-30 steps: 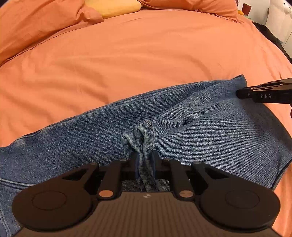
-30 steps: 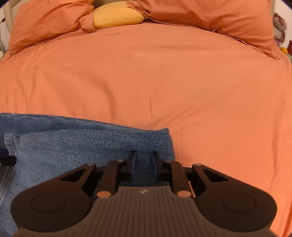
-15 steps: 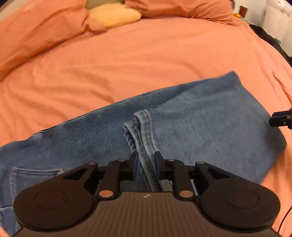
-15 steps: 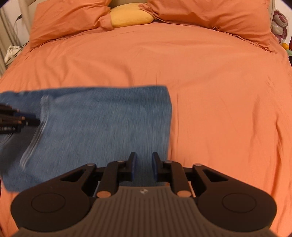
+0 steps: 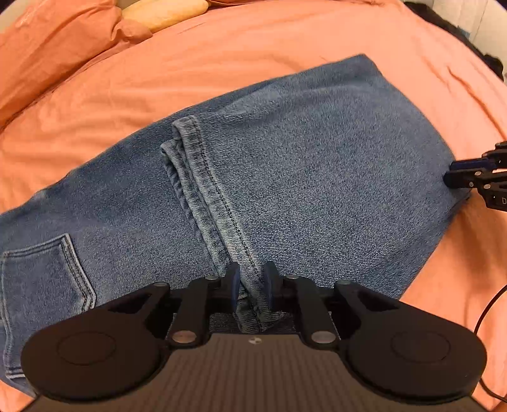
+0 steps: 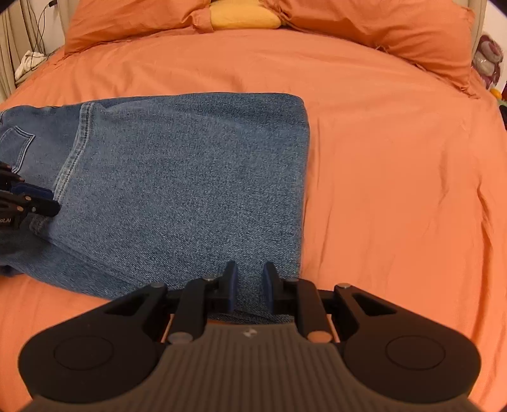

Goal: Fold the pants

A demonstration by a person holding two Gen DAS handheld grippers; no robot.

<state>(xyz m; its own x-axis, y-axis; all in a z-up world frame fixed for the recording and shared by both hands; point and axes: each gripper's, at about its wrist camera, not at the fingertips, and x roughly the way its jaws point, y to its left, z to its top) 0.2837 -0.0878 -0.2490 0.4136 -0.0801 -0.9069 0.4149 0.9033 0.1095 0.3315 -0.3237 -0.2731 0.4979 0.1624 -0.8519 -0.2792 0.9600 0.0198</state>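
Note:
Blue jeans (image 5: 301, 177) lie flat on the orange bed, the legs folded back over the seat. The leg hems (image 5: 202, 190) run across the middle, a back pocket (image 5: 41, 279) shows at the left. My left gripper (image 5: 250, 282) is open, its jaws either side of the near end of the hems. My right gripper (image 6: 248, 280) is open over the near edge of the folded jeans (image 6: 190, 190), by the fold corner. Each gripper shows in the other's view: the right (image 5: 472, 177), the left (image 6: 28, 199).
The orange bedsheet (image 6: 396, 164) spreads around the jeans. Orange pillows (image 6: 380, 28) and a yellow pillow (image 6: 244, 16) lie at the head. Dark items (image 5: 459, 35) lie off the bed's far right edge, cables (image 6: 35, 31) hang at the far left.
Both grippers have opened and let go of the denim. The jeans have dropped flat onto the bed. Both grippers have pulled back and up.

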